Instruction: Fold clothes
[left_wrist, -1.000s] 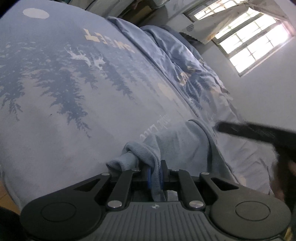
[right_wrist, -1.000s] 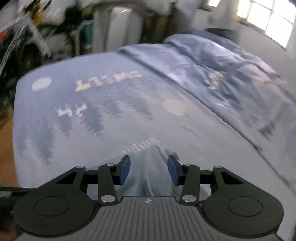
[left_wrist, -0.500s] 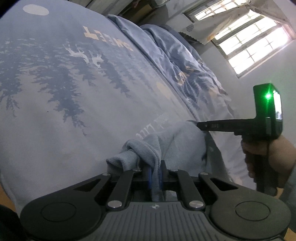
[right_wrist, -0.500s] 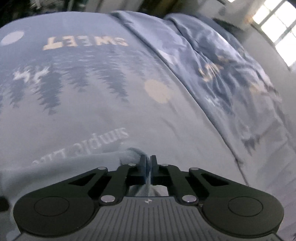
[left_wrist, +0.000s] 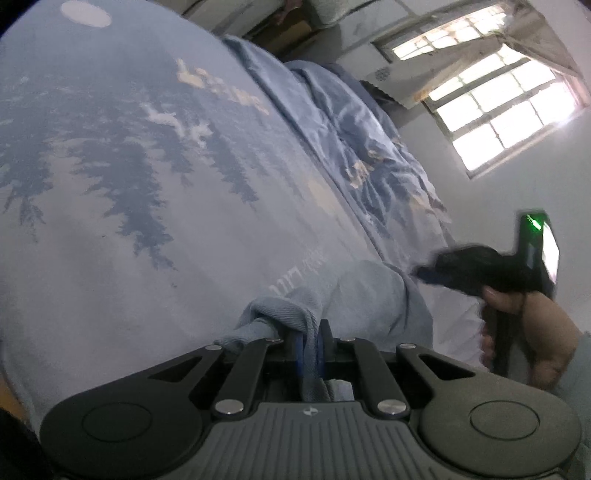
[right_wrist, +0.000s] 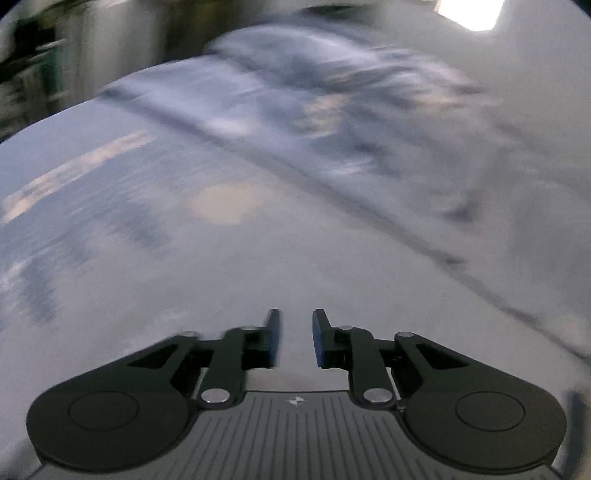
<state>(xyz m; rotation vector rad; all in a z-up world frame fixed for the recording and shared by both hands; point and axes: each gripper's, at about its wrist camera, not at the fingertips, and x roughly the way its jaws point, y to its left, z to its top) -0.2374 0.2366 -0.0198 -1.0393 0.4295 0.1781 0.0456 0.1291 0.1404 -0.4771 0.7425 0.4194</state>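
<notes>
A light blue garment (left_wrist: 365, 299) lies bunched on the bed near its front edge. My left gripper (left_wrist: 309, 341) is shut on a gathered fold of it, with the cloth running down between the blue pads. In the left wrist view my right gripper (left_wrist: 424, 275) hangs just right of the garment, held by a hand (left_wrist: 535, 325), blurred. In its own blurred view my right gripper (right_wrist: 294, 341) has its jaws opening, a gap between the pads and only the bedsheet (right_wrist: 258, 288) behind them. The garment does not show in that view.
The bed is covered with a blue sheet (left_wrist: 129, 229) printed with dark trees, deer and pale letters. A crumpled blue duvet (left_wrist: 362, 147) lies along its far right side. A bright window (left_wrist: 495, 110) stands beyond it, and dim furniture (right_wrist: 44, 74) at the far left.
My right gripper closed on the garment's edge half a second ago, then let go and swung away to the right. My left gripper has kept its grip and barely moved.
</notes>
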